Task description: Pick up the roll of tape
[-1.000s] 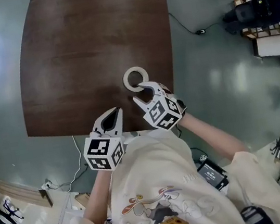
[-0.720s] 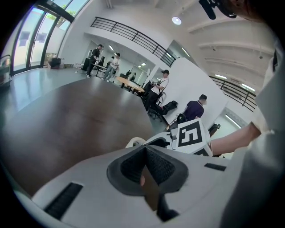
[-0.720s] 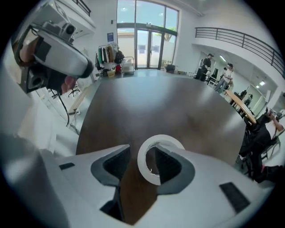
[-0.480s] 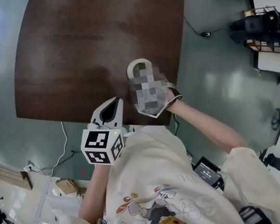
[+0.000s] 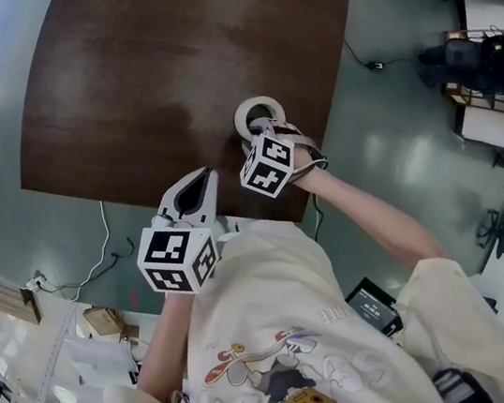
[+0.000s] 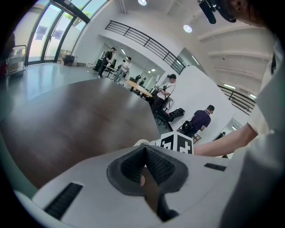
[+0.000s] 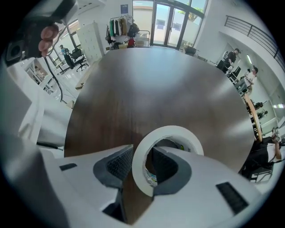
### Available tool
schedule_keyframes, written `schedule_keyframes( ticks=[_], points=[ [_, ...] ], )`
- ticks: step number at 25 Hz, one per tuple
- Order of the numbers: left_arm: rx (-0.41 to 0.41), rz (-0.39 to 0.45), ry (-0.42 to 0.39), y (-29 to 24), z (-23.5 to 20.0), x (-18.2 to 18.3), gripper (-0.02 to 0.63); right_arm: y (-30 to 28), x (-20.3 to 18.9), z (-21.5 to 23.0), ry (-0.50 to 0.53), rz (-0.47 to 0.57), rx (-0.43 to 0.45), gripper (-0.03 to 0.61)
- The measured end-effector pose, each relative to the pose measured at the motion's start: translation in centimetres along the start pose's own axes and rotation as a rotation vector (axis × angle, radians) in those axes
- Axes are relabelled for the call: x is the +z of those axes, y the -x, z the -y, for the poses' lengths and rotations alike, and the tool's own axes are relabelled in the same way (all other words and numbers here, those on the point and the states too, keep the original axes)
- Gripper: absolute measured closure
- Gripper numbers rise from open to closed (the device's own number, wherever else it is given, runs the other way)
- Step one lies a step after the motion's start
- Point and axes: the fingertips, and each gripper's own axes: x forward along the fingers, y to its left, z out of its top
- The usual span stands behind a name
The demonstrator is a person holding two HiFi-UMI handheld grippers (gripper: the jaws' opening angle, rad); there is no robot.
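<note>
Now the right gripper [image 7: 142, 162] has been brought down onto the roll of tape [image 5: 257, 101], which a second ago was only being approached from the near side. The roll is seen lying flat on the dark wooden table [image 5: 163, 58], close to its lower right edge and just right of the head view's centre. In the right gripper view the roll's wall is straddled, with one jaw set inside the hole and the other outside the ring. The jaws have just been narrowed around that wall, yet a thin dark gap is left at the inner pad, so the roll is judged not yet pinched. The left gripper [image 5: 194, 181] has been kept back at the table's lower edge, to the lower left of the roll and apart from it, its jaws clenched together on nothing. The approach is thus judged finished. The squeeze has to be completed before the roll is lifted, since a lift made too soon could let it slip out.
</note>
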Motion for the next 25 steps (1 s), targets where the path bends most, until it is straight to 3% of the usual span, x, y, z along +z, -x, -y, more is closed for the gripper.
schedule_keyframes(
  ticks=[10, 15, 25],
  points=[
    [0.021, 0.010, 0.019, 0.9, -0.7, -0.9, 0.609, -1.5, -0.2, -0.3, 0.066, -0.090, -0.040, 0.454],
    [0.018, 0.010, 0.003, 1.5, -0.5, -1.0, 0.609, -1.3, -0.1, -0.6, 0.047, -0.074, -0.001, 0.471],
    [0.013, 0.011, -0.013, 2.3, 0.3, -1.5, 0.609, -0.8, -0.5, -1.1, 0.035, -0.047, -0.006, 0.484]
  ],
)
